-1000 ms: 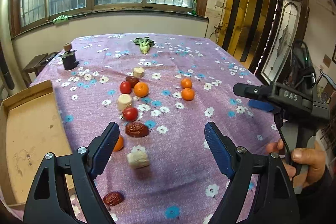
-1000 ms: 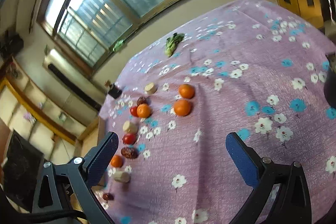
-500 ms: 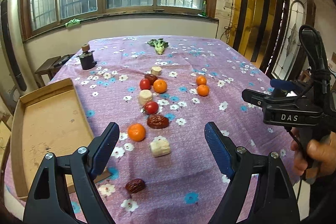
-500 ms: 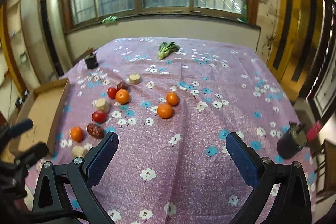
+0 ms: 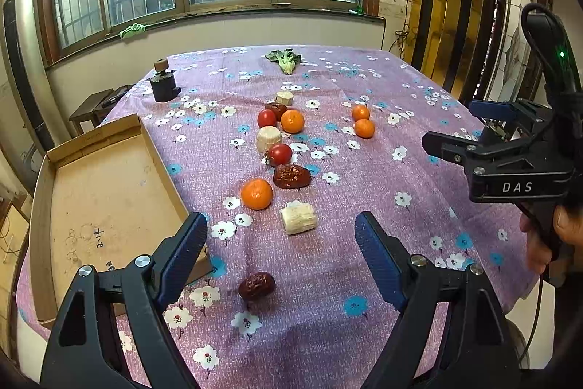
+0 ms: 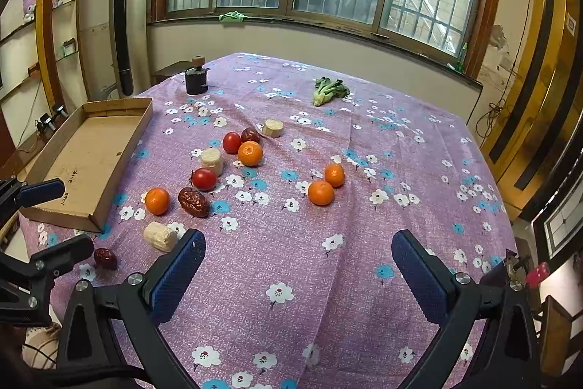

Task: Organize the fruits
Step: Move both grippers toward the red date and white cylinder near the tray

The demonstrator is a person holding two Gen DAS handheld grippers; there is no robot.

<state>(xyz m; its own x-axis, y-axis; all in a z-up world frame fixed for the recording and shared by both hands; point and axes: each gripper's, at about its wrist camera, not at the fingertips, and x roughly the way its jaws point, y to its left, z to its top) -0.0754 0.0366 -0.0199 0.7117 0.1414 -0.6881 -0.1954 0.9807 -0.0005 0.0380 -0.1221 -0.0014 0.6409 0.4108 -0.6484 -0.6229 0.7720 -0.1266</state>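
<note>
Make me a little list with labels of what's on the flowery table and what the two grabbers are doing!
table: purple flowered cloth
oranges: four; two as a pair on the right, one in the far cluster, one nearest the box
tomatoes: two
dates: three; the closest lies between the left fingers
pale chunks: three, one near the front
greens: one bunch at the far end
box: cardboard, nothing in it, at the left edge
left gripper: open, holding nothing
right gripper: open, holding nothing
</note>
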